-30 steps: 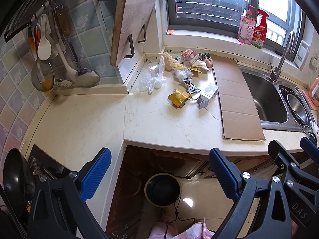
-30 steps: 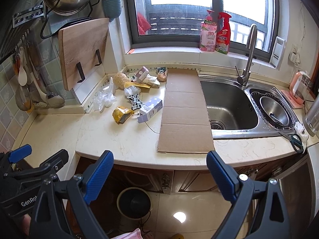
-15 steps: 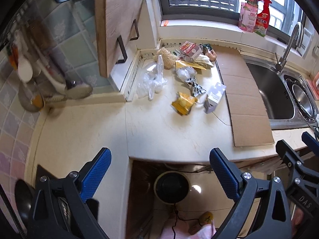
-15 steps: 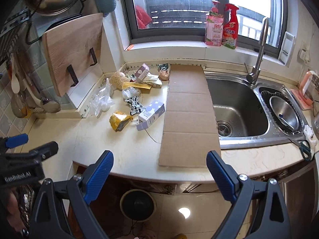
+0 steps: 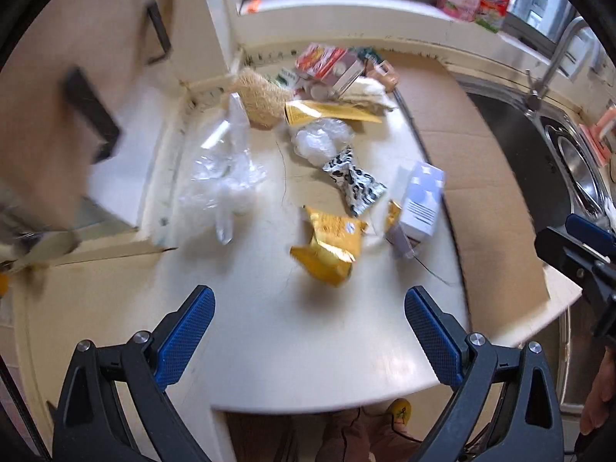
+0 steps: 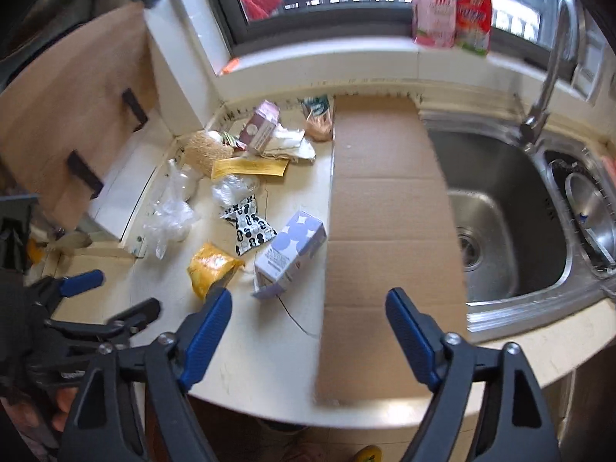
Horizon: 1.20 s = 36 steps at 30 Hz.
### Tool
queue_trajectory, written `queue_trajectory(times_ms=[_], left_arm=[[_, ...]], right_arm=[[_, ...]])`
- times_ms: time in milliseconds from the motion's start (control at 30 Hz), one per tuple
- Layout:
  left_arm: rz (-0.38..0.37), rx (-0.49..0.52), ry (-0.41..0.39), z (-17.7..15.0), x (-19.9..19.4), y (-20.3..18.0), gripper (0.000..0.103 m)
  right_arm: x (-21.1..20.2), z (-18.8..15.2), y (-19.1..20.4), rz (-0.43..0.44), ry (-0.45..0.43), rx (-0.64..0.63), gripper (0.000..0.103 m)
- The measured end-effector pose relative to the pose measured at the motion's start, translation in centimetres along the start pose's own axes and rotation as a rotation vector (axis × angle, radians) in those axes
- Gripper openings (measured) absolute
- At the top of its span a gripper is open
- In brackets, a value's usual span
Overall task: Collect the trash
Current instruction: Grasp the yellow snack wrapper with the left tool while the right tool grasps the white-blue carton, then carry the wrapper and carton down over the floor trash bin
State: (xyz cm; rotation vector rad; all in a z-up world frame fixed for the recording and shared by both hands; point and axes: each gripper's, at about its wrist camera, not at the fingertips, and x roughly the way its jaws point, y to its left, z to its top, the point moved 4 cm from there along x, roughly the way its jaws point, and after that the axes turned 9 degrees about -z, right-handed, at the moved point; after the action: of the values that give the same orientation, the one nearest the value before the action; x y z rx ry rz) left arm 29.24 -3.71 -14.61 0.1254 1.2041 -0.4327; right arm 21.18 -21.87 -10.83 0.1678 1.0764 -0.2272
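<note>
Left tool (image 5: pixel 310 329), jaws wide and empty, hangs above the surface (image 5: pixel 269 331) with the crumpled gold wrapper (image 5: pixel 330 248) just ahead, nearer it than the right tool (image 6: pixel 308 331), whose empty jaws have just been closing slightly.

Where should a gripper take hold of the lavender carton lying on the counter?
Probably across the two long side faces of the lavender carton, near its middle, coming from above. It lies flat on the counter, its long sides look clear, and it seems narrower than the open right gripper.
</note>
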Motion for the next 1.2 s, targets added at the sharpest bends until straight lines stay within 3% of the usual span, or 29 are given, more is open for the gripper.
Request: queue_trajectory(times_ms=[167,400,500,633,767,800,867,967,1200], left_arm=[[-0.05,-0.074,0.032,2.1,5.3,2.0,0.097],[-0.144,-0.16,0.08,2.4,8.9,3.4,0.089],[-0.161,-0.16,0.099,2.1,9.9,3.3,0.079],[-0.192,-0.179,0.126,1.8,11.1,3.2,0.053],[-0.218,-0.209,0.132,1.7,11.6,3.4,0.032],[-0.222,-0.21,0.132,1.6,11.6,3.4,0.031],[-0.214,-0.2,0.123,1.7,11.5,3.2,0.029],[-0.199,-0.183,0.106,1.7,10.4,2.8,0.024],[-0.184,-0.195,0.06,1.5,6.2,2.2,0.02]], right_arm=[[4.2,1.7,0.8,0.015,0.076,0.032,0.079],[9.2,2.9,3.1,0.026,0.167,0.052,0.08],[11.4,3.0,3.6,0.002,0.212,0.067,0.08],[13.0,2.9,4.0,-0.02,0.243,0.079,0.079],[14.1,2.4,4.3,-0.01,0.276,0.093,0.058],[14.4,2.2,4.4,-0.002,0.292,0.097,0.049],[14.7,1.8,4.3,0.01,0.307,0.113,0.047],[14.5,1.5,4.0,0.047,0.306,0.147,0.035],[11.0,0.3,3.2,0.091,0.273,0.148,0.035]])
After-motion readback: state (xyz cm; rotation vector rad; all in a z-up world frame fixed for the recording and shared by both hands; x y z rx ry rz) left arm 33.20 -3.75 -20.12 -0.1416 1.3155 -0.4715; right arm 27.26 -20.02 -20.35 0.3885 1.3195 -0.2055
